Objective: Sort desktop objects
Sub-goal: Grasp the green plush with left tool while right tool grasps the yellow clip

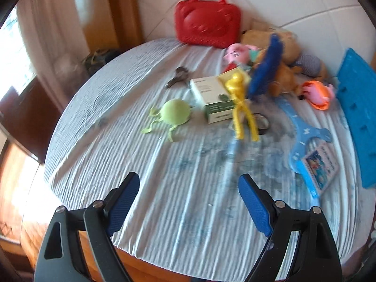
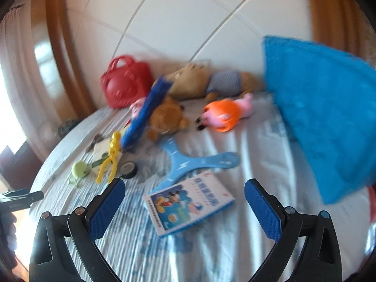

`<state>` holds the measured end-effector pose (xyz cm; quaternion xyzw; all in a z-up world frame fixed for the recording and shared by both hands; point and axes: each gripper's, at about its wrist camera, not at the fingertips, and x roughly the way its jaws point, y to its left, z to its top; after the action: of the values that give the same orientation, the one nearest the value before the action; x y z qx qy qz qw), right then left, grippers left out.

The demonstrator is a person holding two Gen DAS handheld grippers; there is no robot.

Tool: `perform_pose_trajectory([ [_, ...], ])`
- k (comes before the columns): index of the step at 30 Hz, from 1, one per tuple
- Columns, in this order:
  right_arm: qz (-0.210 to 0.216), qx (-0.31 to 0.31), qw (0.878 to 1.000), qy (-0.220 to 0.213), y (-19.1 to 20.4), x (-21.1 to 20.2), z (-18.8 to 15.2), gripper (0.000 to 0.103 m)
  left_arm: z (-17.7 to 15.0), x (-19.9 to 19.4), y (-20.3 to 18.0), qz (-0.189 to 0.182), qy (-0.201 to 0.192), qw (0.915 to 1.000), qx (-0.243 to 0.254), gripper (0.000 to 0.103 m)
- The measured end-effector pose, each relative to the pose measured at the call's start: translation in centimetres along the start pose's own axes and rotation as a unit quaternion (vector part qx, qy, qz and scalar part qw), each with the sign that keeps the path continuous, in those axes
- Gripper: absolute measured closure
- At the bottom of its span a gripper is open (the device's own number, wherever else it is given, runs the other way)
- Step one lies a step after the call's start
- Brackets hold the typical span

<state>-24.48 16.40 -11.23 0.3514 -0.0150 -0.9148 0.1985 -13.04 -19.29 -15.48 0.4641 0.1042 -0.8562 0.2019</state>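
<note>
The left claw [image 1: 189, 202] is spread wide and holds nothing, low over the striped cloth on the worktop [image 1: 98, 127]. Ahead of it and a bit left lies a green ball toy [image 1: 175, 112]. Straight ahead stand a white and green box [image 1: 212, 98] and a yellow toy [image 1: 242, 108]. The right claw [image 2: 184, 208] is spread wide and empty too. A cartoon book [image 2: 188, 202] lies right between its fingers. Behind the book is a blue boomerang [image 2: 188, 162]. Far right is a blue tray [image 2: 324, 108].

No text is legible: printing on the booklet [image 2: 189, 203] cover and on the white-green box [image 1: 212, 96] is blurred beyond reading.
</note>
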Motion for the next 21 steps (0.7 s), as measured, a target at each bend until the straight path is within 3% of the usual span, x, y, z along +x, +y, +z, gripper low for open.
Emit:
perform_pose_trajectory([
  [5, 0.037, -0.033, 0.998, 0.04, 2.9, 5.1, 1.1, 0.0, 0.7, 2.2, 2.7, 0.034, 0.016, 0.9988, -0.031, 0.017],
  [10, 0.061, -0.066, 0.994, 0.066, 7.0, 8.7, 2.2, 0.0, 2.4, 4.3, 4.4, 0.026, 0.019, 0.9989, -0.035, 0.017],
  [15, 0.067, -0.071, 0.991, 0.09, 11.0, 12.7, 3.4, 0.0, 5.8, 7.9, 4.6, -0.004, 0.023, 0.9997, 0.0, 0.017],
  [17, 0.066, -0.073, 0.99, 0.101, 12.5, 14.6, 3.8, 0.007, 7.2, 10.0, 4.4, -0.012, 0.033, 0.9992, 0.017, 0.017],
  [21, 0.065, -0.078, 0.987, 0.124, 15.4, 18.5, 4.7, 0.042, 9.0, 14.5, 4.4, -0.038, 0.06, 0.997, 0.032, 0.017],
])
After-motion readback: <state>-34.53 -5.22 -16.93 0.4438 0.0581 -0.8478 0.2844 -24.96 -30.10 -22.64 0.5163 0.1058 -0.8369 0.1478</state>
